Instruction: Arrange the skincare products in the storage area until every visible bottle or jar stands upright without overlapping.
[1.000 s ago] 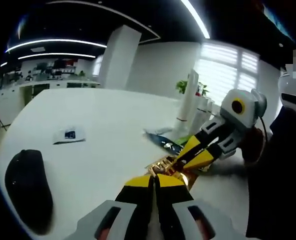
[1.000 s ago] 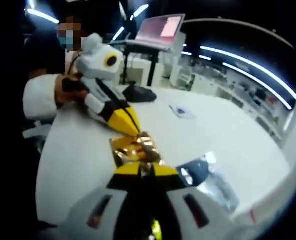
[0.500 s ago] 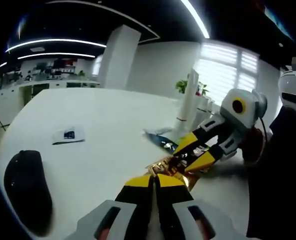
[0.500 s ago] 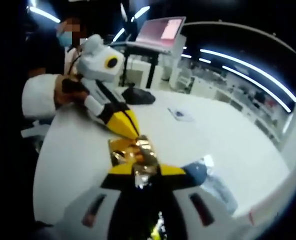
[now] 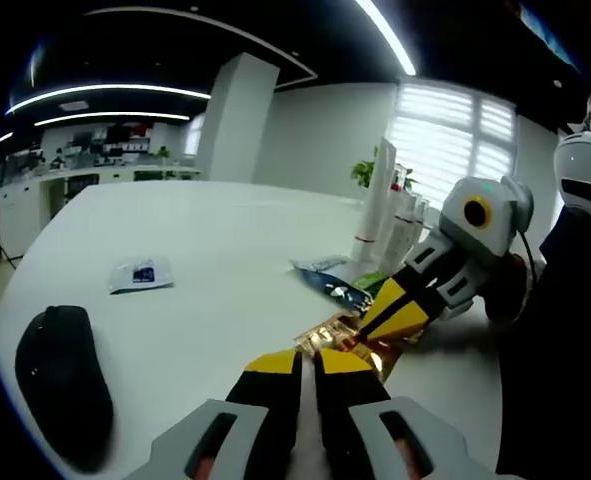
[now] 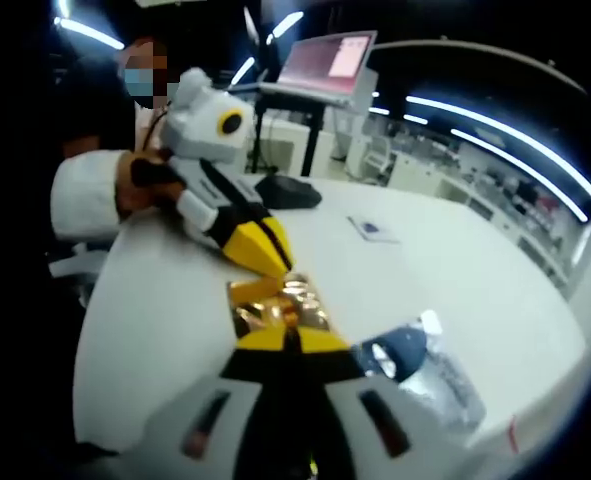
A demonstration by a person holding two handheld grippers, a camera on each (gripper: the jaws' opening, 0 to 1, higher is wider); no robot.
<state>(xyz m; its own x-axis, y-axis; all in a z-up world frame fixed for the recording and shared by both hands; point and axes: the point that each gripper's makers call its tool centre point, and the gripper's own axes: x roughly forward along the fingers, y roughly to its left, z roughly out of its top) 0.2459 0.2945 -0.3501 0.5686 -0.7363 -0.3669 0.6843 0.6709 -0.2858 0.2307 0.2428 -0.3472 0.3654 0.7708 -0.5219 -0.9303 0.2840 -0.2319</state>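
A crinkled gold foil packet [image 5: 343, 332] lies low over the white table [image 5: 225, 240], held between both grippers. My left gripper [image 5: 307, 352] is shut on its near edge. My right gripper [image 5: 378, 318] comes in from the right and is shut on the far edge. In the right gripper view the same gold packet [image 6: 275, 303] sits just past my right gripper [image 6: 287, 335], with the left gripper [image 6: 271, 264] pinching its far side. Tall white bottles [image 5: 380, 200] stand upright behind the packet. Blue and green sachets [image 5: 327, 283] lie flat beside them.
A black mouse [image 5: 60, 380] lies at the near left and a small card [image 5: 140, 272] farther out. A blue-silver sachet [image 6: 415, 355] lies right of my right gripper. A laptop [image 6: 330, 60] on a stand and a person's white sleeve [image 6: 85, 195] are beyond the table edge.
The right gripper's jaws stood slightly apart half a second ago and are now pressed together on the gold packet. Both views shifted a little; the packet stays between the grippers.
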